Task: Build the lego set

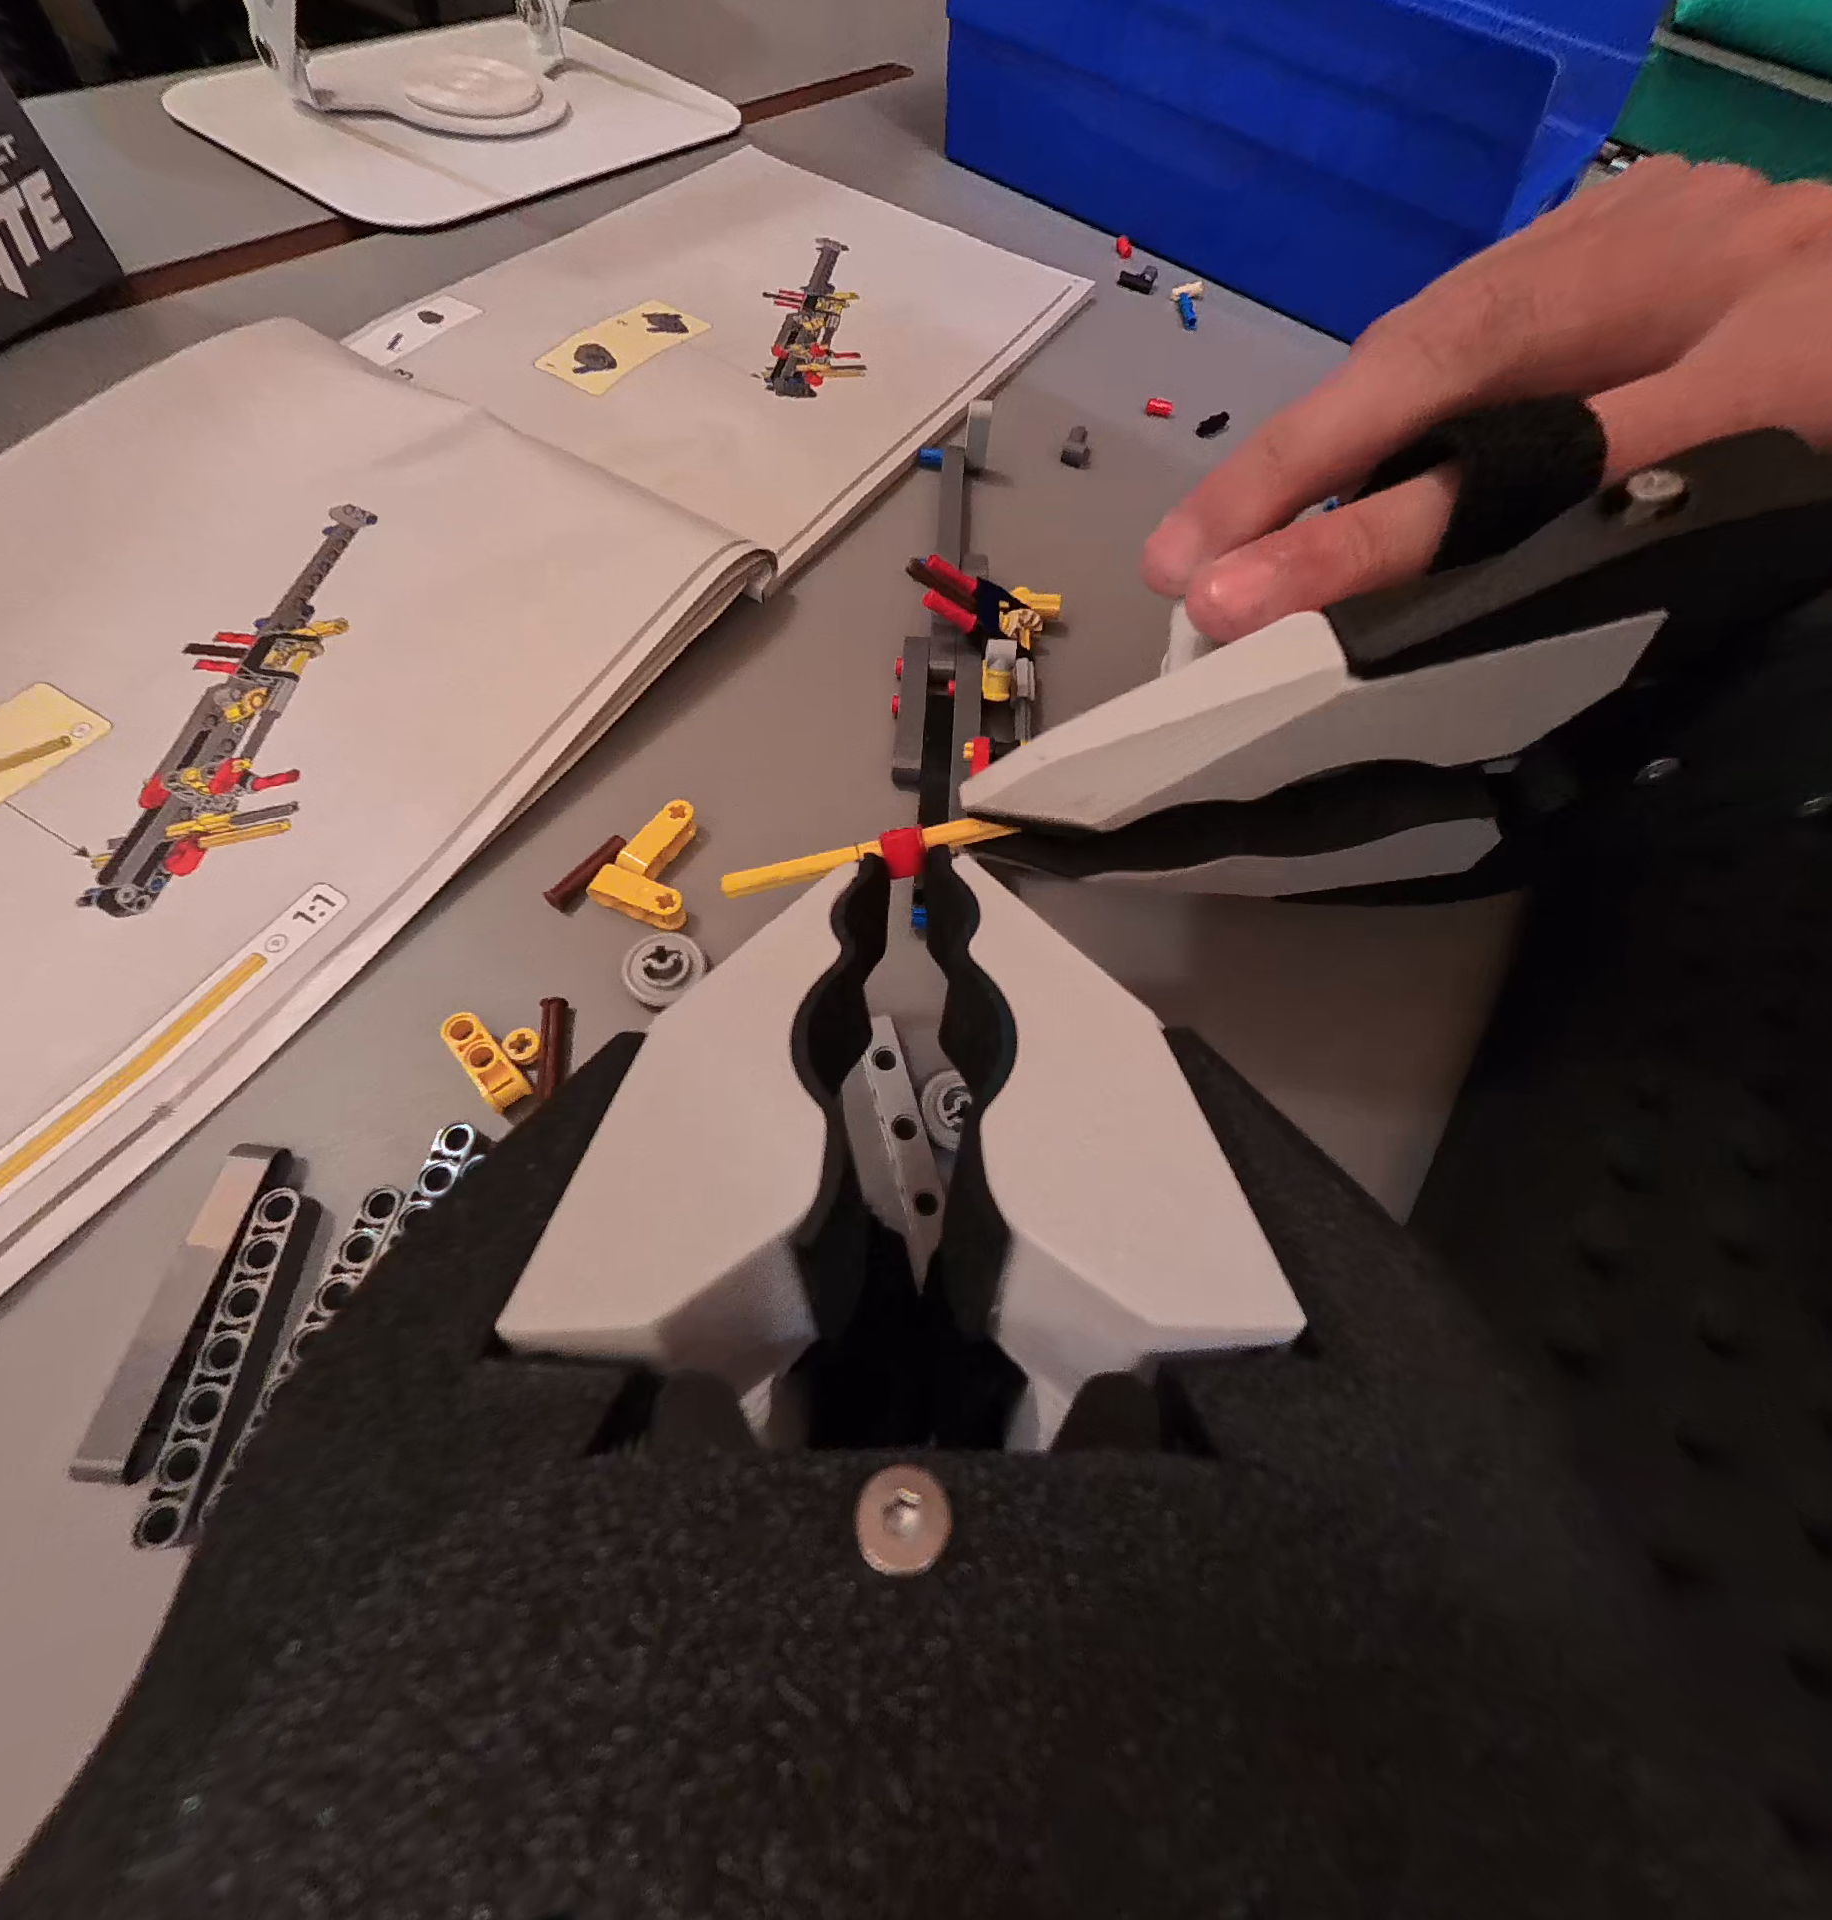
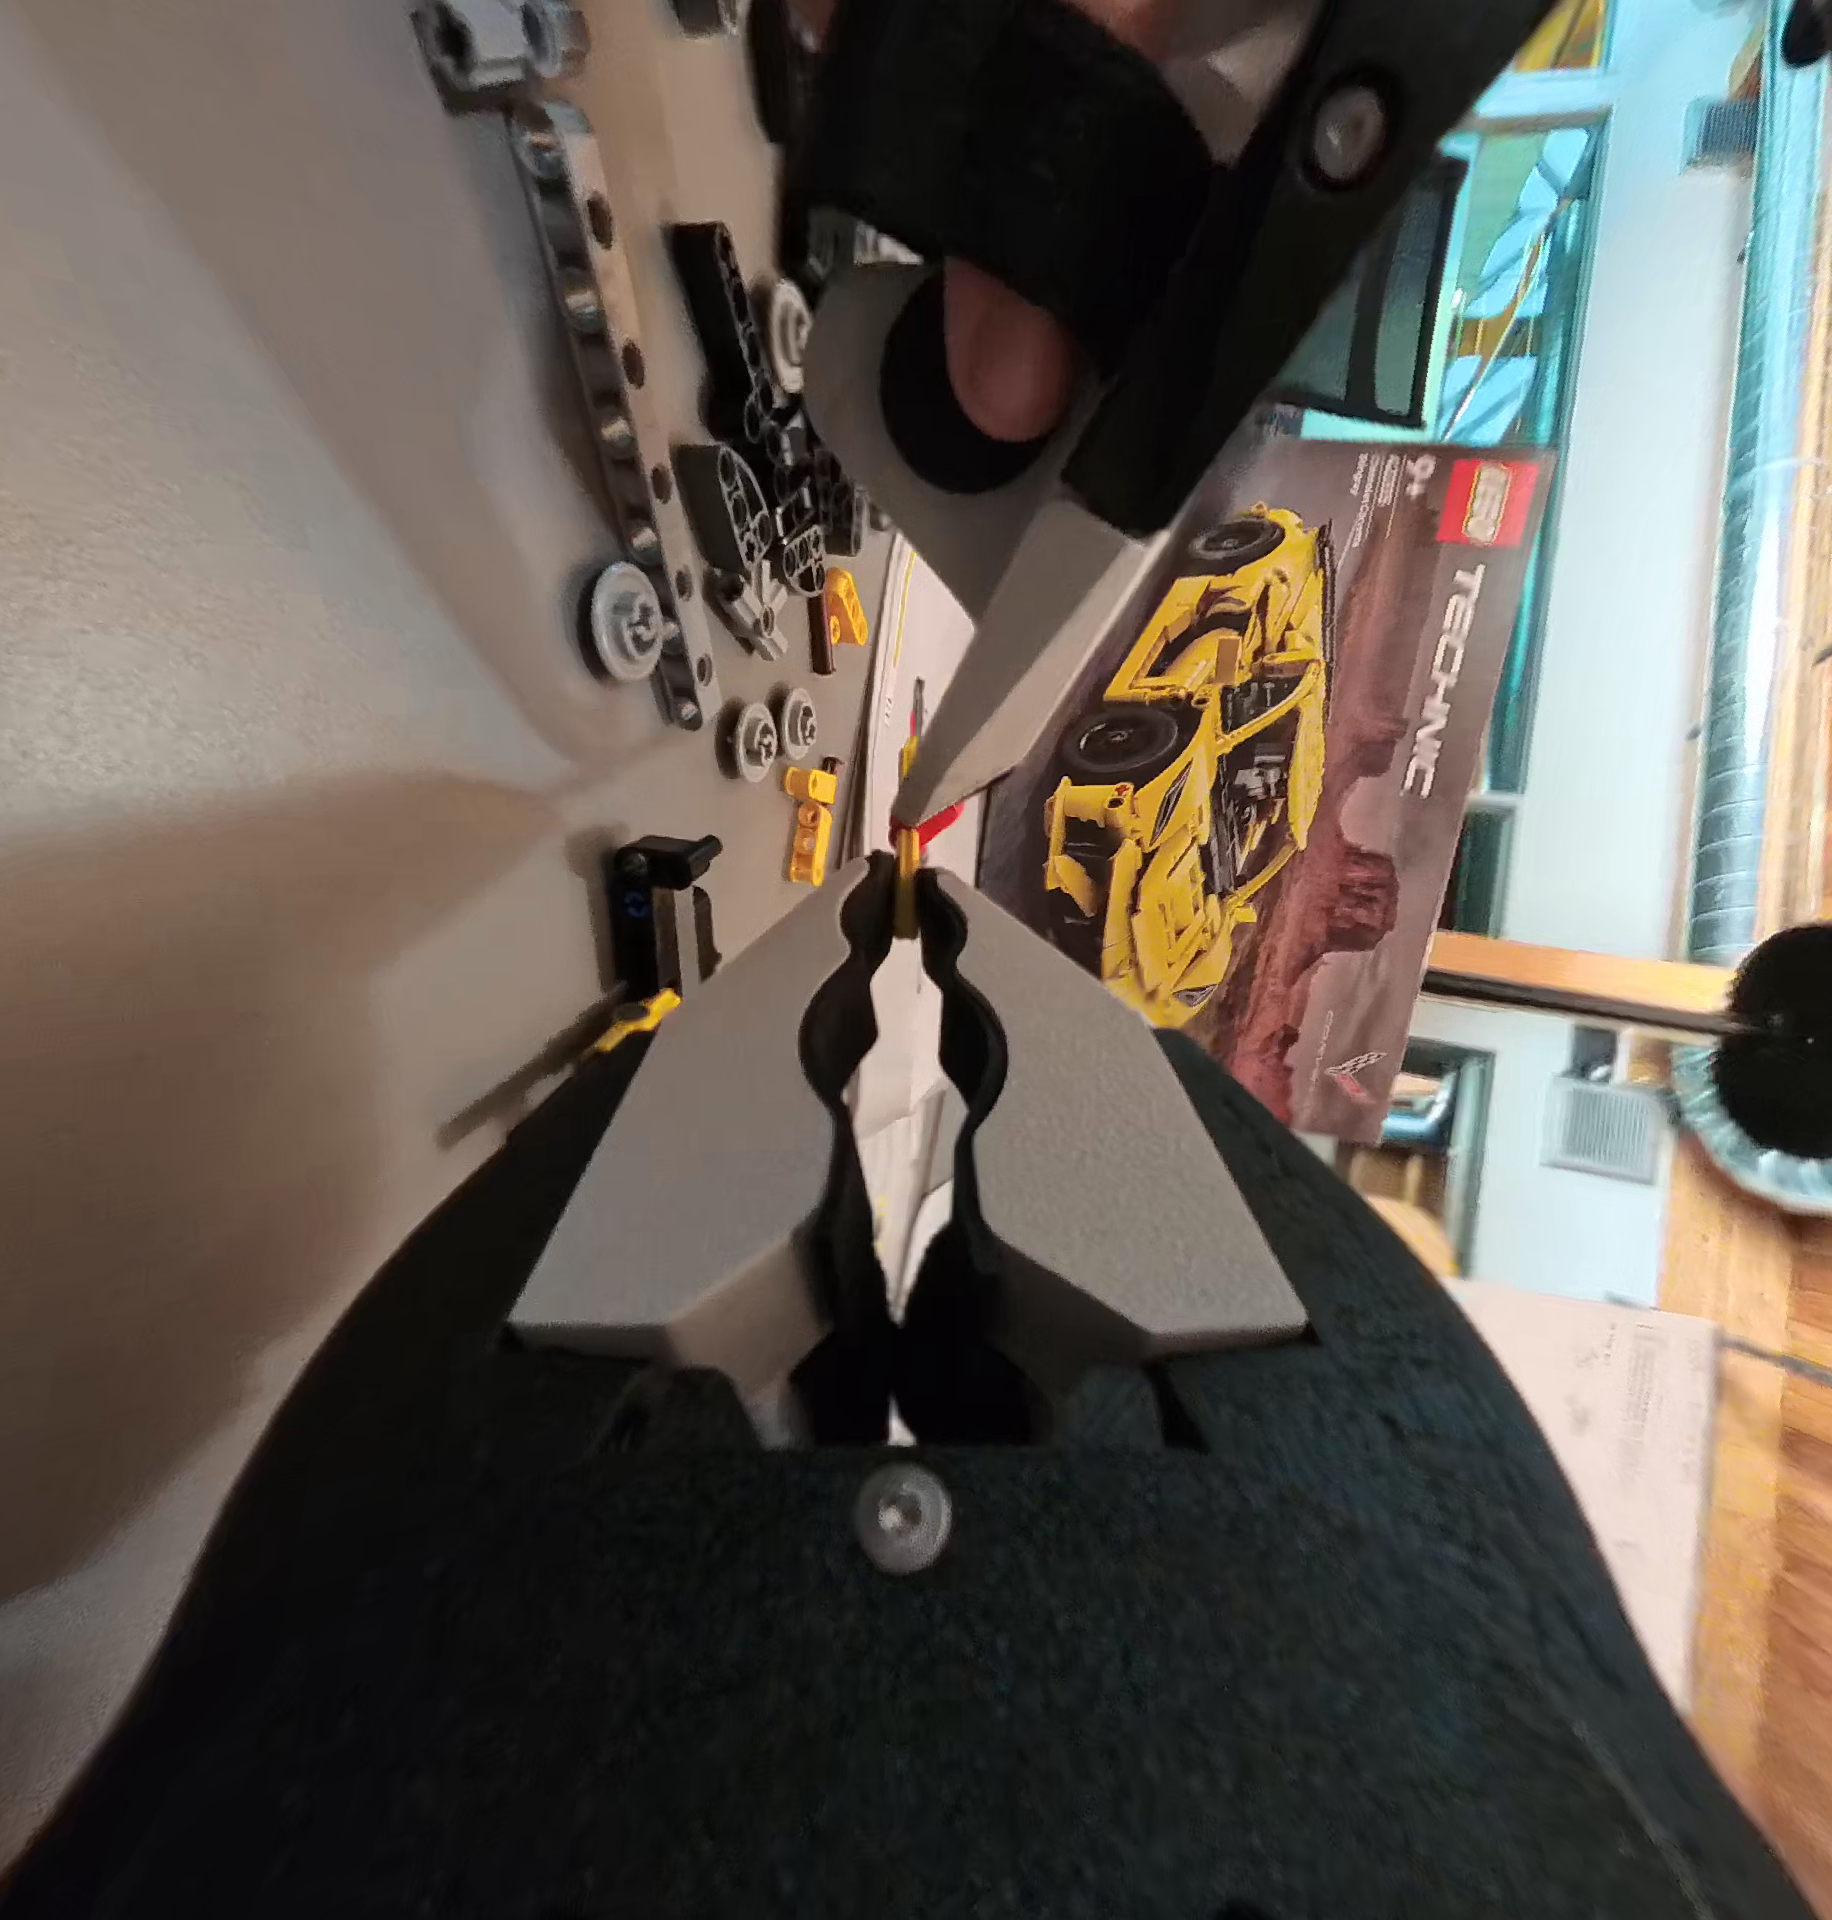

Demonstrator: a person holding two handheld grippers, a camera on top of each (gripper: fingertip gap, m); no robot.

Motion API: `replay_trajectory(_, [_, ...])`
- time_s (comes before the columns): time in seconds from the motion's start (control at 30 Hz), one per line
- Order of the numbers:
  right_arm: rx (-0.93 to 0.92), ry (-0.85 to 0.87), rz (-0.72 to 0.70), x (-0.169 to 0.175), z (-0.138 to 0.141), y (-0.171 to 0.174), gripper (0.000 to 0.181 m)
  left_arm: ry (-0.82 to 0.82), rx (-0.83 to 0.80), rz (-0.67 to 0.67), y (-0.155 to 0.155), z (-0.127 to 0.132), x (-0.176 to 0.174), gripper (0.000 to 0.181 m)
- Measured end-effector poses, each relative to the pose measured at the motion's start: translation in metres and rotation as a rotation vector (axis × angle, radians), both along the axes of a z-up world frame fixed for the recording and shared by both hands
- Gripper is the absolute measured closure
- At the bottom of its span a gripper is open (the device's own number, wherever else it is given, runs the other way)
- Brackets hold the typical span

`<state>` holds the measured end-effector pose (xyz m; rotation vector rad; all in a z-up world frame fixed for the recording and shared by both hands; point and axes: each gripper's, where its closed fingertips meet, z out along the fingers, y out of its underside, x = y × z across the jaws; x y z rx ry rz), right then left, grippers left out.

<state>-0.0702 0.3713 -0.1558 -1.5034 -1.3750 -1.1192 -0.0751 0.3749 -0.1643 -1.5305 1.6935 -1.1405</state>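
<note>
So my left gripper (image 1: 899,868) is pinching the red bush (image 1: 899,850) on the yellow axle (image 1: 787,871). Right gripper (image 1: 985,821) clamps the axle's right end, near the half-built frame (image 1: 953,665).

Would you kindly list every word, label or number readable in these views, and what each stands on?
I won't copy writing out; here is what bears it.
Dark box, top left: large white lettering.
Open instruction booklet: small printed numerals, a scale mark.
Set box with yellow car: red logo, white lettering, blurred small print.
Yellow axle and red bush, clamped by right gripper and left gripper: none.
</note>
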Motion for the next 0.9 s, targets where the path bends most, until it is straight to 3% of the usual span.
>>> replay_trajectory(0.1, [-0.054, 0.201, -0.035, -0.004, -0.003, -0.006, 0.176, 0.001, -0.005, -0.026, -0.004, -0.001, -0.002, 0.176])
replay_trajectory(0.2, [-0.104, 0.452, -0.088, -0.001, 0.001, -0.018, 0.159, -0.031, 0.06, 0.0, 0.002, 0.004, -0.002, 0.175])
replay_trajectory(0.37, [-0.355, 1.252, -0.373, -0.004, -0.009, -0.048, 0.15, -0.16, 0.222, -0.079, -0.016, 0.022, -0.002, 0.176])
replay_trajectory(0.43, [-0.424, 1.536, -0.398, -0.012, -0.001, -0.052, 0.142, -0.168, 0.273, -0.133, -0.028, 0.019, 0.0, 0.176])
replay_trajectory(0.5, [-0.452, 1.732, -0.394, -0.015, 0.005, -0.053, 0.146, -0.139, 0.304, -0.182, -0.037, 0.01, 0.002, 0.176])
replay_trajectory(0.63, [-0.532, 1.687, -0.467, -0.016, -0.02, -0.059, 0.159, -0.154, 0.28, -0.23, -0.05, 0.01, 0.004, 0.176])
replay_trajectory(0.7, [-0.499, 1.687, -0.47, -0.016, -0.02, -0.058, 0.177, -0.123, 0.297, -0.224, -0.049, 0.003, 0.005, 0.176])
replay_trajectory(0.9, [-0.426, 1.606, -0.579, -0.002, -0.028, -0.066, 0.18, 0.021, 0.276, -0.217, -0.046, -0.022, 0.006, 0.18])
